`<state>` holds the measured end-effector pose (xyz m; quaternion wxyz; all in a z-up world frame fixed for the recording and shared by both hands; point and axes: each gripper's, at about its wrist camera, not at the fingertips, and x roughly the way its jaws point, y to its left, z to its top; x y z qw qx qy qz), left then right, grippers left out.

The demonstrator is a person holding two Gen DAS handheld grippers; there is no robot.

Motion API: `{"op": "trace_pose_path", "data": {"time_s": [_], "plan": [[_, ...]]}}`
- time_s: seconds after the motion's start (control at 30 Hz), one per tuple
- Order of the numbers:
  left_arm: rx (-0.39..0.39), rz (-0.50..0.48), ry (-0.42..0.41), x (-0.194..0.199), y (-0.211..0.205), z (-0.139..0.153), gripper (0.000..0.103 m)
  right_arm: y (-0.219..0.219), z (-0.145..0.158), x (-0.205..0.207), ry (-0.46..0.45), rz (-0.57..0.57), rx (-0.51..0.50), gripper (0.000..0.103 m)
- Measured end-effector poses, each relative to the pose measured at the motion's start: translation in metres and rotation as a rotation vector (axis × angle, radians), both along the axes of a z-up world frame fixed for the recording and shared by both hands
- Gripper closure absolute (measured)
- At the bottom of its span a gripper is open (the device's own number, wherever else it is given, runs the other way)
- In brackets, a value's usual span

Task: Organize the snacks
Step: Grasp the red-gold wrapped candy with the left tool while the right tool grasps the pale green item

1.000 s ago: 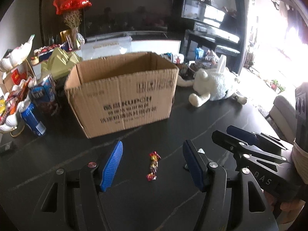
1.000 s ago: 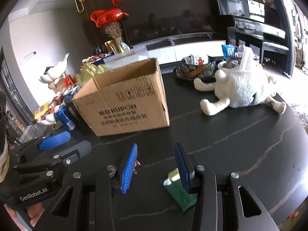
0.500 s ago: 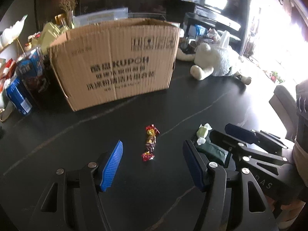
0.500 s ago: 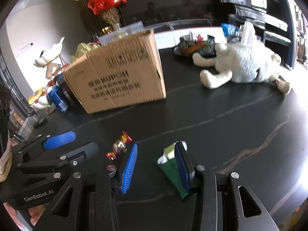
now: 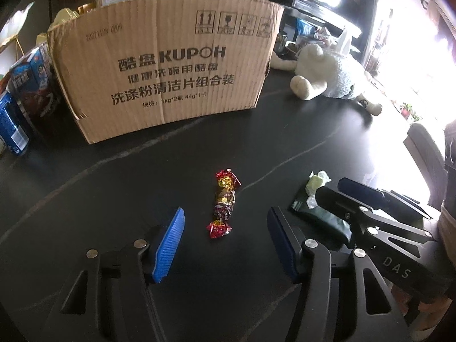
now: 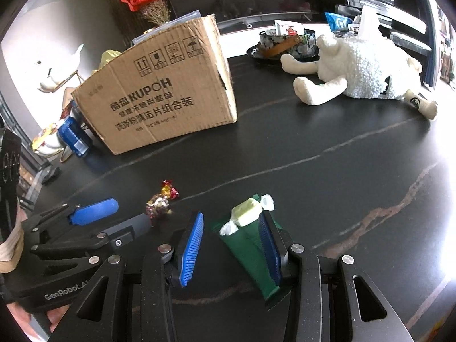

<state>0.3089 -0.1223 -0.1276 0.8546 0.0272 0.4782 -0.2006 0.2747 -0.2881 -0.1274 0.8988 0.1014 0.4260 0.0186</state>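
Note:
A red-and-gold wrapped candy (image 5: 223, 203) lies on the black table (image 5: 114, 199), just ahead of my left gripper (image 5: 226, 245). Its blue pads stand either side of the candy without touching it, and the jaws are closing. A dark green packet (image 6: 250, 245) with a pale green wrapped sweet (image 6: 246, 213) on top lies between the pads of my right gripper (image 6: 230, 245). The right pad is against the packet's edge and the left pad stands clear of it. Each gripper shows in the other's view: the right gripper (image 5: 330, 188) over the green packet (image 5: 322, 219), the left gripper (image 6: 132, 212) beside the candy (image 6: 161, 202).
An open cardboard box (image 5: 165, 65) stands behind the candy. A white plush toy (image 6: 362, 71) lies at the right rear with a patterned bowl (image 6: 285, 45) behind it. A blue can (image 5: 11, 125) and snack packs crowd the left side of the box.
Both grippers have sunk toward the table and tilted further down. The candy and the green packet now sit closer to the pads. The left pads have drawn slightly together.

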Motion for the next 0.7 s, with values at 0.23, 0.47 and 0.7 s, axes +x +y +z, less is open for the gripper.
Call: {"op": "trace_pose_path", "data": {"time_s": [0.23, 0.47, 0.7], "plan": [[-0.003, -0.006, 0.019, 0.009, -0.006, -0.009, 0.050, -0.002, -0.008, 0.007, 0.017, 0.001, 0.011, 0.061], [-0.007, -0.008, 0.036, 0.017, -0.011, -0.016, 0.055, -0.005, -0.013, 0.013, 0.025, -0.006, 0.011, 0.062], [-0.017, -0.004, 0.060, 0.022, -0.012, -0.021, 0.060, -0.001, -0.017, 0.016, 0.017, 0.012, -0.004, 0.062]]}}
